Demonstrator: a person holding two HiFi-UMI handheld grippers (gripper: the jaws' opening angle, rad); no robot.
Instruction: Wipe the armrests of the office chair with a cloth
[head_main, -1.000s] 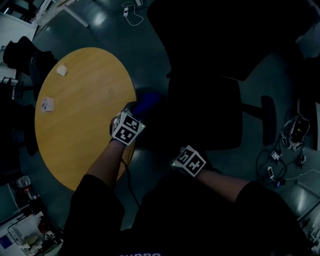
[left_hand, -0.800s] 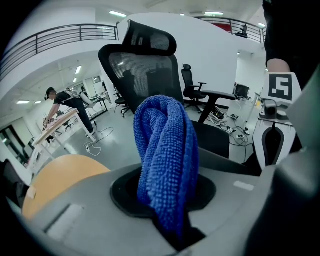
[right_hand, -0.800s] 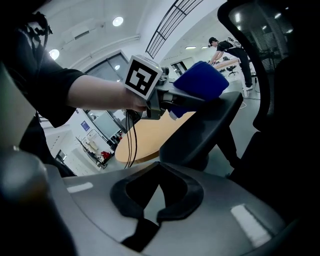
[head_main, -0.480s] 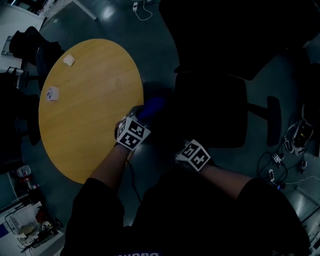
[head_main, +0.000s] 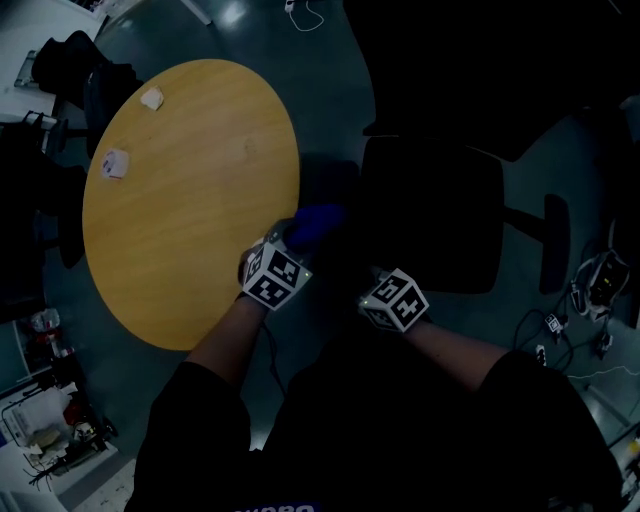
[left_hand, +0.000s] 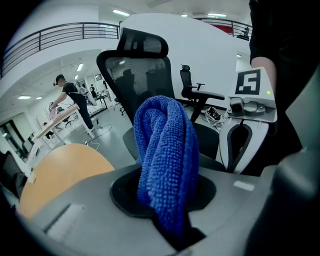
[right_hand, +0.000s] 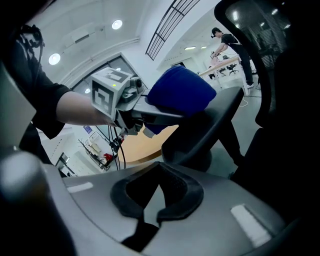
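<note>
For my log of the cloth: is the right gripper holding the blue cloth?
No, the blue cloth sits clamped in the left gripper; the right gripper has nothing between its jaws.

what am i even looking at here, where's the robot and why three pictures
There is no robot: a person holds a two-fingered hand tool, a gripper, in each hand. The dark picture comes from a camera on the person's head, looking down. The other two come from cameras riding on each gripper. The left gripper is shut on a blue cloth, bunched up. The right gripper carries nothing; its fingers look closed together. Below are a round wooden table with two small pale items on it, and a black office chair whose armrests are to be wiped. The checkered cubes belong to the grippers.
</note>
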